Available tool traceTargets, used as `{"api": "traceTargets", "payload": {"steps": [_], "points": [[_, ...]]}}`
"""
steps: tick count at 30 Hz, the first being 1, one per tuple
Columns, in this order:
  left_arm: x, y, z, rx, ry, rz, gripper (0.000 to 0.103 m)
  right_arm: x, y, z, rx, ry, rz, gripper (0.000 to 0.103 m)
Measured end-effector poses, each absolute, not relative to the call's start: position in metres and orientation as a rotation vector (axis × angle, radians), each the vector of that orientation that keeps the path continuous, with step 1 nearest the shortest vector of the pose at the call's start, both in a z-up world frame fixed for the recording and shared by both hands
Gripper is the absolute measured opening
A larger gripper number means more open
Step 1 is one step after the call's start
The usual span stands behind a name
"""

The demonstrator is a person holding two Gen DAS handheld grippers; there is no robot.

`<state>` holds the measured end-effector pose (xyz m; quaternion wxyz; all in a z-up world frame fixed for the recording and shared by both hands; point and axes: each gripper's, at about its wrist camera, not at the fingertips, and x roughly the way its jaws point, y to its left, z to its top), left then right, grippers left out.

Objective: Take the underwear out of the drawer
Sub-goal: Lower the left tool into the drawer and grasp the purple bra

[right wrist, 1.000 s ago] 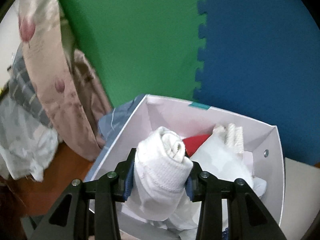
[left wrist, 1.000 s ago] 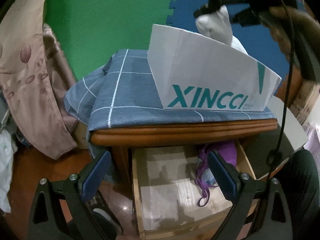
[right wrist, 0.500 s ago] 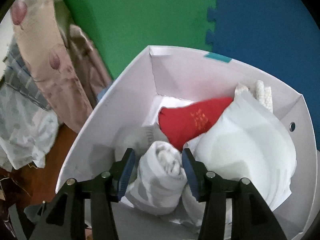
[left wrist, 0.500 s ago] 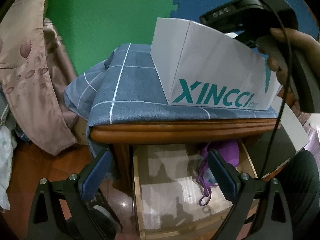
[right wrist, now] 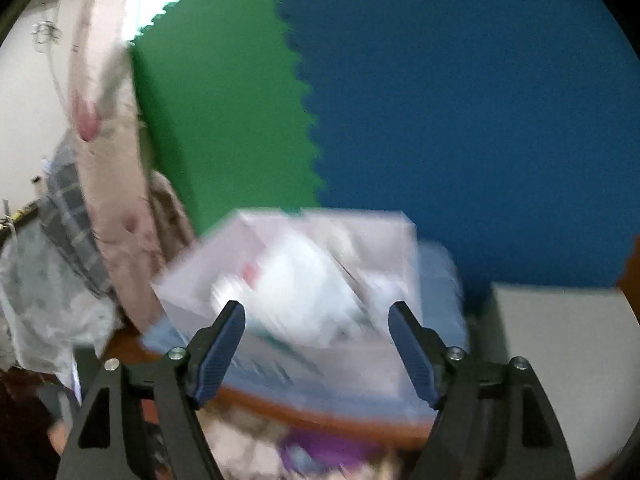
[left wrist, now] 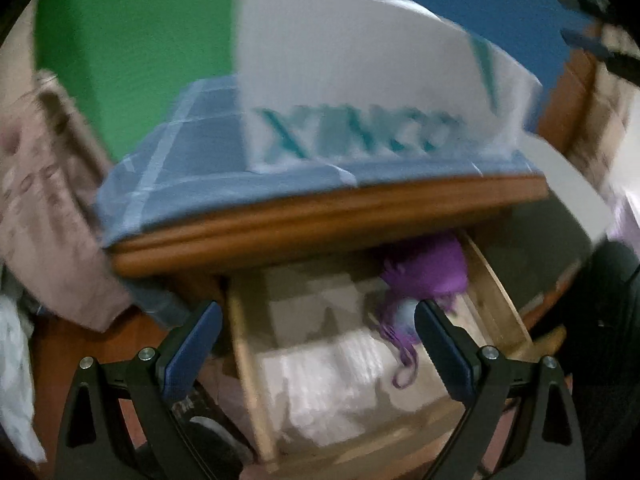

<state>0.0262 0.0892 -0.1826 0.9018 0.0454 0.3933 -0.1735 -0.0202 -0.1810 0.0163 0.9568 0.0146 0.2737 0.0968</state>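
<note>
Purple underwear [left wrist: 430, 268] bunched at right rear of open drawer [left wrist: 360, 364], loose straps trailing toward front; no clear long axis. White roll, gripped a second ago, now gone from right gripper [right wrist: 318, 346]: jaws opening, empty, pulled back from white box [right wrist: 304, 276]. Left gripper [left wrist: 318, 346] spread wide, empty, above drawer.
</note>
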Motion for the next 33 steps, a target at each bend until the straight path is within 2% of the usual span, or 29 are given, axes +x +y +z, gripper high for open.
{"api": "traceTargets", "payload": {"steps": [4, 7, 11, 14, 26, 30, 33], "points": [[0.027, 0.043, -0.21, 0.126, 0.905, -0.437, 0.096, -0.051, -0.234, -0.057, 0.108, 0.689, 0.104, 0.076], [0.027, 0.009, -0.221, 0.196, 0.895, -0.433, 0.096, -0.065, -0.266, -0.093, 0.215, 0.75, 0.078, 0.076], [0.024, -0.064, -0.236, 0.451, 0.862, -0.495, 0.096, -0.073, -0.282, -0.086, 0.283, 0.674, 0.138, 0.077], [0.023, -0.105, -0.252, 0.629, 0.819, -0.549, 0.096, -0.072, -0.276, -0.089, 0.29, 0.687, 0.167, 0.077], [0.064, -0.143, -0.292, 0.762, 0.923, -0.678, 0.096, -0.084, -0.308, -0.089, 0.462, 0.628, 0.19, 0.077], [0.069, -0.15, -0.298, 0.852, 0.823, -0.65, 0.096, -0.082, -0.304, -0.09, 0.455, 0.637, 0.201, 0.077], [0.058, -0.157, -0.318, 1.011, 0.649, -0.614, 0.096, -0.081, -0.3, -0.089, 0.444, 0.638, 0.205, 0.077]]}}
